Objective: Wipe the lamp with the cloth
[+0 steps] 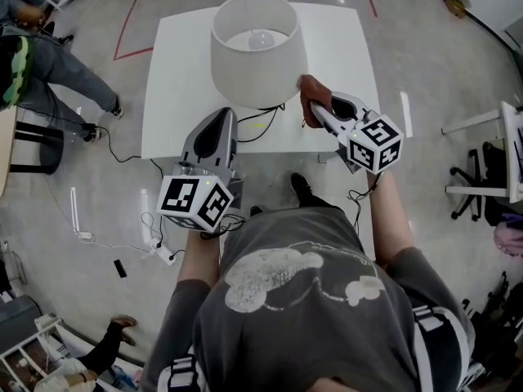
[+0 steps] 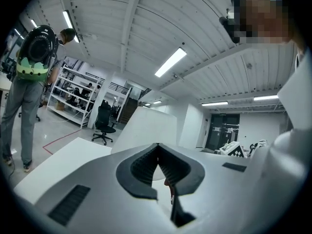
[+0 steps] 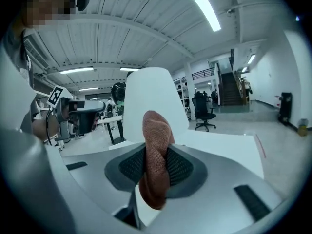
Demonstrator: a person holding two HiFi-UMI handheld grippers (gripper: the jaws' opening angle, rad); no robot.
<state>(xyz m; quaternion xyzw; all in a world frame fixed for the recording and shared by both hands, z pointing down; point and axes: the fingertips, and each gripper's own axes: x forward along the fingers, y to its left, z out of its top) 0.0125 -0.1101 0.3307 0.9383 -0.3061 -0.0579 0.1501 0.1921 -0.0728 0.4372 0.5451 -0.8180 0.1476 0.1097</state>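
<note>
Two grippers sit over the near edge of a white table [image 1: 176, 80], both aimed at the lamp [image 1: 253, 51]. Lamp stands approx mid-table toward the far side. It has a white drum shade [image 1: 245, 76], w/ bulb [image 1: 260, 39] visible down thru the open top in head view.

The right gripper [image 1: 320, 114] has its jaws clamped tight on a brown cloth [image 1: 311, 92]. In right gripper view the cloth [image 3: 156, 130] is pinched btwn the ribbed black pads, one end sticking up past the tips, other end hanging below. Cloth is right at the shade's near-right lower side: touching or just off it, can't tell.

The left gripper [image 1: 222, 114] is at the shade's near-left, close to its bottom rim but apart from it. In left gripper view its jaws meet at the tips w/ nothing held; only a small hollow behind the tips shows table.

Black cable [image 1: 263, 125] loops on the table btwn the two grippers, below the shade. Marker cubes, left one [image 1: 194, 202] and right one [image 1: 376, 143], sit nearer the person than the jaws.

Person wears a grey T-shirt [image 1: 327, 243] w/ pale print; a black shoe [image 1: 301, 188] shows on the floor [image 1: 82, 178] by the table edge. Bystander [image 1: 49, 64] w/ green backpack [image 1: 15, 68] stands left of the table, well apart. Black office chair [image 3: 204, 113] is in bkgd beyond the table in right gripper view.
</note>
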